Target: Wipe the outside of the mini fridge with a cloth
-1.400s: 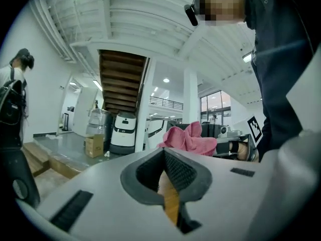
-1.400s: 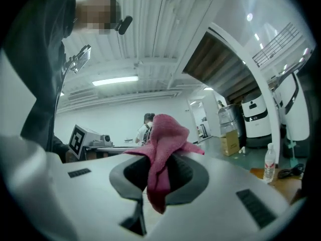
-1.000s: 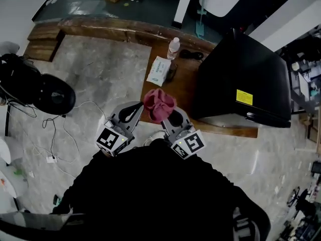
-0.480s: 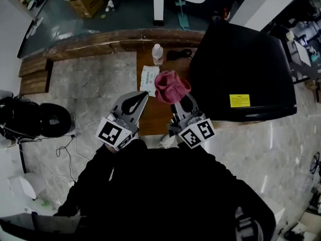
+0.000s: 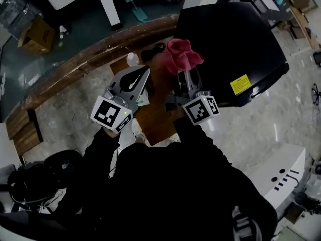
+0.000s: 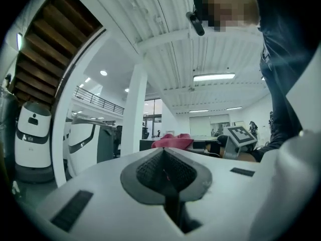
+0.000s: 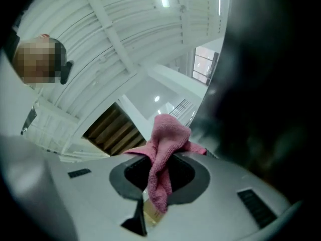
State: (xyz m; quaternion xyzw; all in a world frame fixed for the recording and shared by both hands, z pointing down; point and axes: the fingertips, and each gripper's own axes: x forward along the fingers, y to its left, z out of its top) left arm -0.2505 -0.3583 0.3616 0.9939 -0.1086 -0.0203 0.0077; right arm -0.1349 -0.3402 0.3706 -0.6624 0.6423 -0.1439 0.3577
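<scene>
The black mini fridge (image 5: 235,44) stands at the upper right of the head view, a yellow label (image 5: 241,84) on its near face. My right gripper (image 5: 186,72) is shut on a pink cloth (image 5: 182,55), which bunches above its tips beside the fridge's left edge. In the right gripper view the pink cloth (image 7: 163,157) hangs out between the shut jaws, with the dark fridge (image 7: 271,84) filling the right side. My left gripper (image 5: 142,77) is held up to the left, shut with nothing in it. In the left gripper view the left gripper (image 6: 163,164) points level across the room, the pink cloth (image 6: 173,141) visible beyond.
A brown wooden platform (image 5: 150,114) lies under the fridge, with a long wooden kerb (image 5: 75,69) running off to the left. A plastic bottle (image 5: 132,59), a white packet and a black cable lie on it. A cardboard box (image 5: 35,34) sits at upper left.
Both grippers have risen and moved forward. The pink cloth now sits higher, close against the fridge's left edge. The head view has swung round, so the fridge appears turned.
</scene>
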